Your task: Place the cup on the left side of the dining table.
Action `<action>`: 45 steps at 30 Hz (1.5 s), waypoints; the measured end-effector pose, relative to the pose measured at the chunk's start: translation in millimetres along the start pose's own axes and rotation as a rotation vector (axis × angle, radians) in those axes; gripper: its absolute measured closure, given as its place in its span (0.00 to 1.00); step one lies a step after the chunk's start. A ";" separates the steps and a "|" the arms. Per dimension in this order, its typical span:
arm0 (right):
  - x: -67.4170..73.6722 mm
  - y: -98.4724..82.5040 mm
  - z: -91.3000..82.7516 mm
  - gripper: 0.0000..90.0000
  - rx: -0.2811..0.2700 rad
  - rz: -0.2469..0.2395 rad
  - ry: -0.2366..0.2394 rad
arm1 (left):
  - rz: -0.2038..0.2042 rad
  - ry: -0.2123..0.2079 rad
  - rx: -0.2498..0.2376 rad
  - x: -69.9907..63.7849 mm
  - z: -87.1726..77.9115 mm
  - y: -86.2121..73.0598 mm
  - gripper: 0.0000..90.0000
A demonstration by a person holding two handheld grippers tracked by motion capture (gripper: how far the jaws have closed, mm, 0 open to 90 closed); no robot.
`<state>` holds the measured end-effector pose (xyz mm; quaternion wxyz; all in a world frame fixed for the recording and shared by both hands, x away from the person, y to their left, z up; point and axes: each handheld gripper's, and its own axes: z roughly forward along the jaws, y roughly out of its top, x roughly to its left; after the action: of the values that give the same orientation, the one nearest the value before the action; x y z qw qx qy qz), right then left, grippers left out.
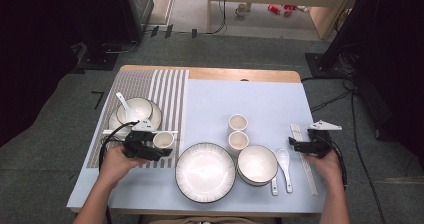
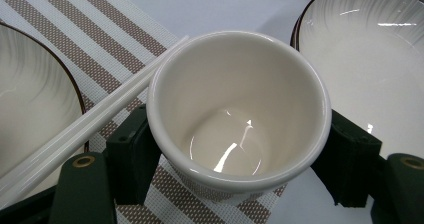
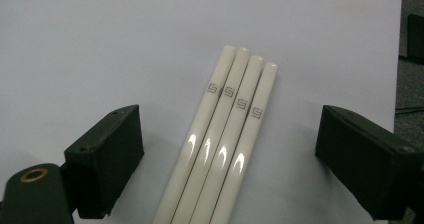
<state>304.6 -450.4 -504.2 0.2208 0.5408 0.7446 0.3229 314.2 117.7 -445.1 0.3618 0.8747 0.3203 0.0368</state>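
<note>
Just left of the plate [image 1: 205, 172], the left gripper [image 1: 161, 146] clasps a cup [image 2: 239, 109] by both sides of its wall, upright over the striped mat [image 1: 165, 86], beside a chopstick pair [image 2: 95, 121]. Well right of the plate, past the bowl [image 1: 257, 165] and spoons [image 1: 285, 165], the right gripper [image 3: 227, 159] hangs with jaws wide apart astride four chopsticks [image 3: 225, 139], touching none.

Cream cup [image 2: 239, 109]: glossy, empty, upright, on the striped mat by the counter's left edge. Four white chopsticks [image 3: 225, 134]: flat, side by side, near the right edge.
</note>
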 end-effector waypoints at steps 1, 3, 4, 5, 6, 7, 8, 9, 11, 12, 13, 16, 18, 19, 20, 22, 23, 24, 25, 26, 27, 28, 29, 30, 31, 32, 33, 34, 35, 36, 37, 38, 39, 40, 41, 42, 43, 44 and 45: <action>0.0 0.0 0.0 0.13 0.000 0.000 0.000 | -0.003 -0.004 0.002 0.3 0.6 -0.2 0.31; 0.0 0.0 0.0 0.13 0.000 0.000 0.000 | -0.004 -0.002 0.008 0.0 1.5 -0.5 0.31; 0.0 0.0 0.0 0.13 0.000 0.000 0.000 | 0.001 -0.001 0.012 -0.5 2.5 -0.5 0.31; 0.0 0.0 0.0 0.13 0.000 0.000 0.000 | 0.001 -0.001 0.012 -0.5 2.5 -0.5 0.31; 0.1 0.0 -0.1 0.13 0.001 0.003 0.000 | 0.004 0.000 0.013 -0.7 3.0 -0.3 0.31; -0.1 0.0 0.0 0.13 0.000 0.000 0.000 | 0.005 0.000 0.013 -0.9 3.4 -0.1 0.31; -0.1 0.0 0.0 0.13 0.000 0.000 0.000 | 0.004 0.001 0.011 -1.2 4.3 0.3 0.31; -0.1 0.0 0.0 0.13 0.000 0.000 0.000 | 0.004 0.001 0.011 -1.2 4.3 0.3 0.31; 0.0 0.0 0.0 0.13 0.000 0.000 0.000 | 0.006 0.003 0.014 -1.1 5.1 0.6 0.31; 0.0 0.0 0.0 0.13 0.000 0.001 0.000 | 0.007 0.004 0.015 -1.1 5.6 0.5 0.31; 0.0 0.0 0.0 0.13 0.000 0.000 0.000 | 0.010 0.005 0.015 -1.3 6.2 0.4 0.31; -0.1 0.0 0.0 0.13 0.000 0.000 0.000 | 0.011 0.007 0.019 -1.4 7.8 0.8 0.31; 0.0 0.0 0.0 0.13 0.000 0.000 0.000 | 0.016 0.009 0.021 -1.9 8.9 1.1 0.31; 0.0 0.0 0.0 0.13 0.000 0.000 0.000 | 0.017 0.008 0.022 -2.1 9.4 1.1 0.31; 0.0 0.0 0.0 0.13 0.000 0.000 0.000 | 0.020 0.010 0.021 -2.4 9.6 1.0 0.31; 0.0 0.0 0.0 0.13 0.000 0.001 0.000 | 0.021 0.008 0.021 -2.3 9.6 0.9 0.31; 0.0 0.0 0.0 0.13 0.000 0.000 0.000 | 0.022 0.008 0.020 -2.2 9.5 0.5 0.31; 0.0 0.0 0.0 0.13 0.000 0.000 0.000 | 0.027 0.007 0.020 -2.4 9.2 -0.1 0.31; 0.0 0.0 0.0 0.13 0.000 0.000 0.000 | 0.027 0.007 0.020 -2.4 9.2 -0.1 0.31; 0.0 0.0 0.0 0.13 0.000 0.000 0.000 | 0.030 0.008 0.021 -2.6 8.9 -0.6 0.31; 0.0 0.0 0.0 0.13 0.000 0.000 0.000 | 0.030 0.008 0.021 -2.6 8.9 -0.6 0.31; 0.1 0.0 -0.1 0.13 0.001 0.002 0.000 | 0.030 0.010 0.022 -2.9 8.8 -0.7 0.31; 0.1 0.0 -0.1 0.13 0.001 0.002 0.000 | 0.033 0.010 0.021 -3.2 8.8 -1.0 0.31; 0.0 0.0 0.0 0.13 0.000 0.000 0.000 | 0.033 0.011 0.023 -3.3 8.7 -1.2 0.31; 0.0 0.0 0.0 0.13 0.000 0.000 0.000 | 0.032 0.011 0.025 -3.4 8.4 -1.3 0.31; 0.0 0.0 0.0 0.13 0.000 -0.001 0.000 | 0.036 0.011 0.028 -3.4 8.0 -1.4 0.31; 0.1 0.0 -0.1 0.13 0.001 0.001 0.000 | 0.039 0.010 0.027 -3.5 7.9 -1.9 0.31; 0.0 0.0 0.0 0.13 0.000 0.000 0.000 | 0.040 0.009 0.027 -3.6 7.8 -2.3 0.31; 0.0 0.0 0.0 0.13 0.000 0.000 0.000 | 0.040 0.009 0.028 -3.5 7.5 -2.3 0.31; 0.0 0.0 0.0 0.13 0.000 0.000 0.000 | 0.036 0.008 0.028 -3.7 7.5 -2.4 0.30; 0.0 0.0 0.0 0.13 0.000 0.000 0.000 | 0.036 0.008 0.028 -3.7 7.5 -2.4 0.30; 0.0 0.0 0.0 0.13 0.000 0.000 0.000 | 0.033 0.007 0.026 -3.9 7.6 -2.4 0.30; 0.1 0.0 -0.1 0.13 0.001 0.001 0.000 | 0.032 0.004 0.026 -3.9 7.6 -2.4 0.30; 0.0 0.0 0.0 0.13 0.000 0.000 0.000 | 0.032 -0.002 0.029 -3.9 7.6 -2.7 0.30; 0.0 0.0 0.0 0.13 0.000 0.000 0.000 | 0.032 -0.002 0.029 -3.9 7.6 -2.7 0.29; 0.1 0.0 -0.1 0.13 0.001 0.001 -0.001 | 0.034 -0.004 0.031 -4.1 7.9 -3.0 0.29; 0.1 0.0 -0.1 0.13 0.001 0.001 -0.001 | 0.040 -0.004 0.032 -4.6 8.0 -3.3 0.29; 0.0 0.0 0.0 0.13 0.000 0.000 0.000 | 0.045 -0.006 0.036 -4.8 8.2 -3.5 0.28; 0.0 0.0 0.0 0.13 0.000 0.000 0.000 | 0.046 -0.010 0.040 -5.0 8.5 -3.5 0.28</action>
<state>304.6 -450.4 -504.2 0.2208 0.5408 0.7447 0.3229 310.9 111.5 -452.8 0.3450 0.8891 0.2988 0.0346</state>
